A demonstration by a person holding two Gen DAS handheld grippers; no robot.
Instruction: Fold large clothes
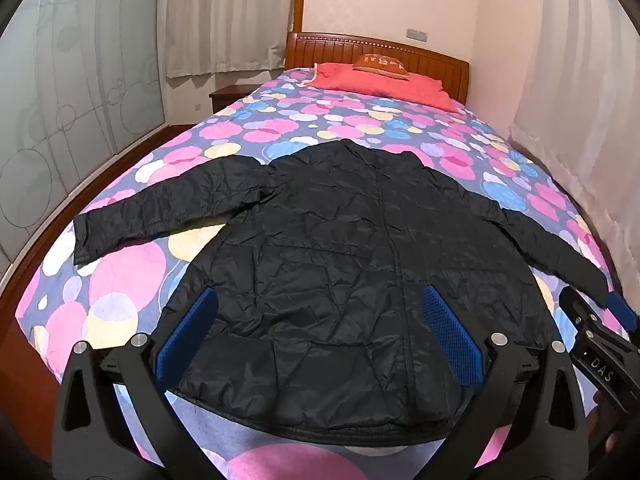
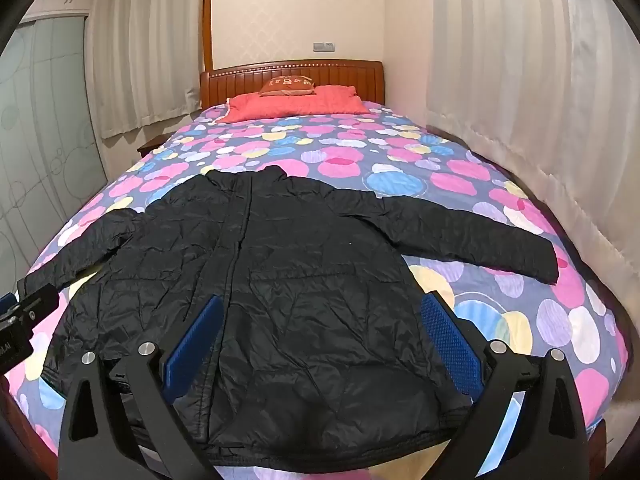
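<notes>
A black quilted jacket (image 1: 340, 264) (image 2: 280, 280) lies flat on the bed, front up, collar toward the headboard, both sleeves spread out to the sides. My left gripper (image 1: 320, 300) hovers above its lower hem, open, blue pads wide apart with nothing between them. My right gripper (image 2: 320, 312) stands open too, over the jacket's lower right part. In the left wrist view the right gripper's body (image 1: 600, 344) shows at the right edge by the right cuff. In the right wrist view the left gripper's body (image 2: 16, 320) shows at the left edge.
The bed has a cover (image 1: 132, 272) (image 2: 520, 312) with pink, blue and yellow circles. A red pillow (image 1: 380, 84) (image 2: 296, 106) with a small cushion lies at the wooden headboard (image 1: 332, 50). Curtains hang along the right wall (image 2: 520, 120). A sliding wardrobe (image 1: 60, 100) stands at the left.
</notes>
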